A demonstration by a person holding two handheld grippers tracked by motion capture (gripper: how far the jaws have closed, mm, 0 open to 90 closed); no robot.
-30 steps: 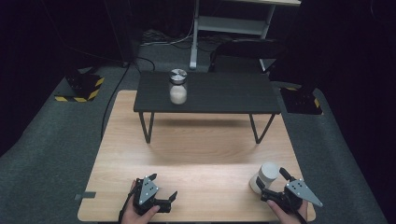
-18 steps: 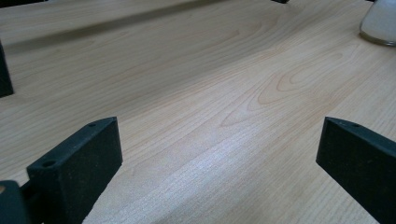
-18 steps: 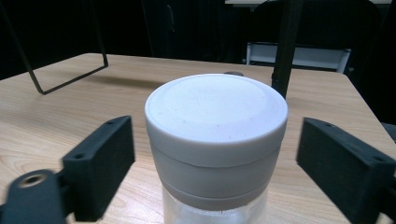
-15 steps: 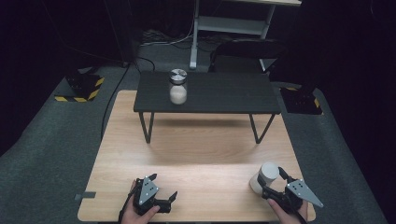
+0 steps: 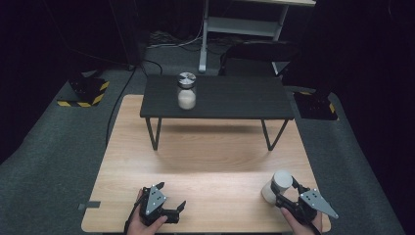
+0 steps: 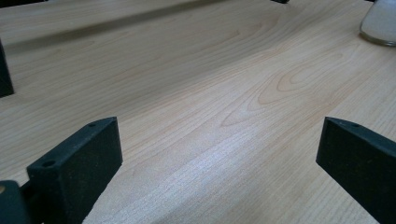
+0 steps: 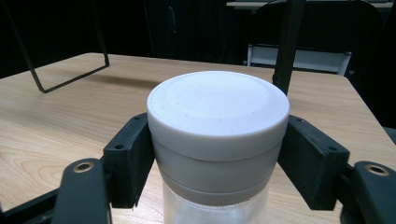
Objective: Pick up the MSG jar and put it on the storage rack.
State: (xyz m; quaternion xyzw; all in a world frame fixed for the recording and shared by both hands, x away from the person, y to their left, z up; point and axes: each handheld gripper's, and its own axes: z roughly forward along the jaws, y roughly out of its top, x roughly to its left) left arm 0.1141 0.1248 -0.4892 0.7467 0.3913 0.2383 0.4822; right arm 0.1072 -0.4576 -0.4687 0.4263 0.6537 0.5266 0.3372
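Observation:
A glass jar with a white lid (image 7: 217, 102) stands on the wooden table (image 5: 205, 166) near its front right corner. My right gripper (image 7: 217, 156) is shut on it, one jaw pressed to each side of the lid. From above, the same white-lidded jar (image 5: 280, 182) sits just ahead of the right gripper (image 5: 284, 192). My left gripper (image 5: 172, 196) rests open at the front left, and the left gripper (image 6: 219, 140) has only bare wood between its jaws. A second jar with a silver lid (image 5: 186, 93), holding white powder, stands on the low black table (image 5: 235, 98).
The low black table stands on thin metal legs (image 5: 154, 133) across the far half of the wooden table. A yellow-and-black striped block (image 5: 85, 93) lies on the grey floor at the left, another (image 5: 315, 105) at the right. A chair (image 5: 254, 54) stands behind.

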